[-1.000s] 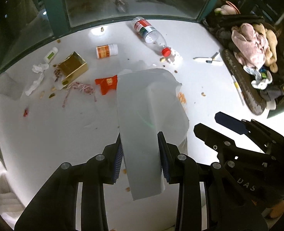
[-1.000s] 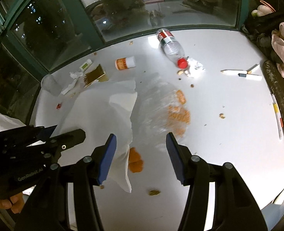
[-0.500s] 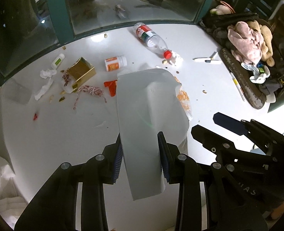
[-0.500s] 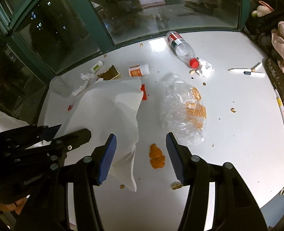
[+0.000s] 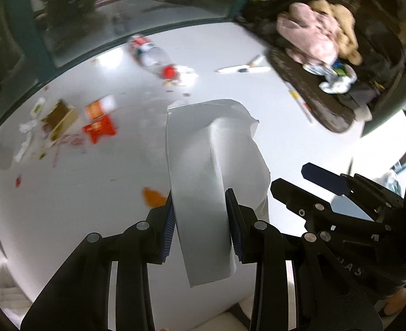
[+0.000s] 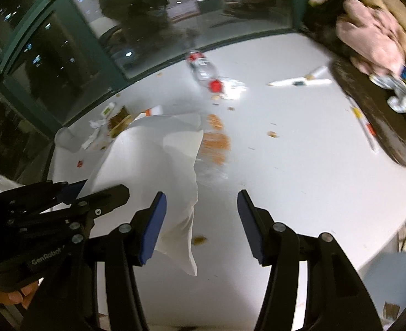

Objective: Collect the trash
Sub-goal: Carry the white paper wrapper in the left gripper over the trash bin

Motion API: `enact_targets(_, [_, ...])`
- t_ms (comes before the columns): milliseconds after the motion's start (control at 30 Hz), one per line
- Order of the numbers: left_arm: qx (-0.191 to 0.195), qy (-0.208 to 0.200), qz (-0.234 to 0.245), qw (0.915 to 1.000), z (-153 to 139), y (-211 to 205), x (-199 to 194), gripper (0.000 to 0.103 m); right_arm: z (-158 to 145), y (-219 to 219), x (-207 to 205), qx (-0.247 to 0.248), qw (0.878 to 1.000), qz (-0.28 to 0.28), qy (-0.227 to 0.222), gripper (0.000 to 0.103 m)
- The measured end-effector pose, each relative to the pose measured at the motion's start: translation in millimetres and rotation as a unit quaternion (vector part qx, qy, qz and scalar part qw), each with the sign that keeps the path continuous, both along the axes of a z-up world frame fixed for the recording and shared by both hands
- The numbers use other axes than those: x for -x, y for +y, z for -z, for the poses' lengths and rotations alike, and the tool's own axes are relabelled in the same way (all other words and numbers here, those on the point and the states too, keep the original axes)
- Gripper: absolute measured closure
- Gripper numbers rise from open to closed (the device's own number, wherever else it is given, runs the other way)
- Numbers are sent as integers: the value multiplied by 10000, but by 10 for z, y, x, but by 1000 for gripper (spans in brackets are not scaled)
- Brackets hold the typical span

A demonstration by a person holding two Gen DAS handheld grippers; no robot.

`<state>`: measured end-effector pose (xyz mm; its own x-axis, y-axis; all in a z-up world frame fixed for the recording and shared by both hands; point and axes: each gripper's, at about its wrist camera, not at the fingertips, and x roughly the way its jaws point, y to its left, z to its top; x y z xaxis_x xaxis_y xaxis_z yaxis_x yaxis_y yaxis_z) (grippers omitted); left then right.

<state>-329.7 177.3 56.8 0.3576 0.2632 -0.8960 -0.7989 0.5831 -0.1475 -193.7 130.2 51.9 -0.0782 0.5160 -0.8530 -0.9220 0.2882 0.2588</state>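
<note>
Left claw [image 5: 200, 220]: clamped on a white trash bag [image 5: 203, 171] hanging above the white desk [image 5: 78, 182].
Right claw [image 6: 200, 222]: jaws apart, gripping nothing, bag edge beside its left finger.
Litter: plastic bottle [image 5: 150, 55], red wrapper [image 5: 101, 128], cardboard box [image 5: 61, 118], all on the desk beyond the bag.

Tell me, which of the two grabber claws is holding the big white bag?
The left gripper. Its blue pads press on the white bag from both sides. The right gripper stands open, with only the bag's edge hanging beside one finger.
</note>
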Motion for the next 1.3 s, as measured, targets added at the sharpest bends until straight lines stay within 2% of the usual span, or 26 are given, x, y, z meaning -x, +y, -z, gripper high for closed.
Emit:
enact_targets(400, [-52, -129, 923, 9956, -128, -697, -1075, 71, -175, -918, -875, -65, 9950, 985, -121, 51])
enact_targets(800, [-81, -181, 1835, 9828, -206, -1278, -1953, 71, -250, -1677, -1501, -138, 9825, 1848, -172, 51])
enact_targets(1000, [-197, -283, 2359, 9712, -349, -1546, -2412, 71, -369, -2083, -1838, -283, 9704, 2391, -199, 51])
enact_targets(1133, [-316, -410, 2733, 9605, -488, -1779, -2743, 71, -470, -2376, -2038, -394, 9614, 2706, -313, 51])
enact_targets(1233, [-343, -489, 3068, 9499, -566, -2012, -3014, 71, -542, -2668, -2195, -440, 9514, 3023, -396, 51])
enact_targets(1300, [-371, -532, 3355, 9398, -609, -2215, -3224, 71, -592, -2903, -2311, -472, 9423, 3283, -456, 51])
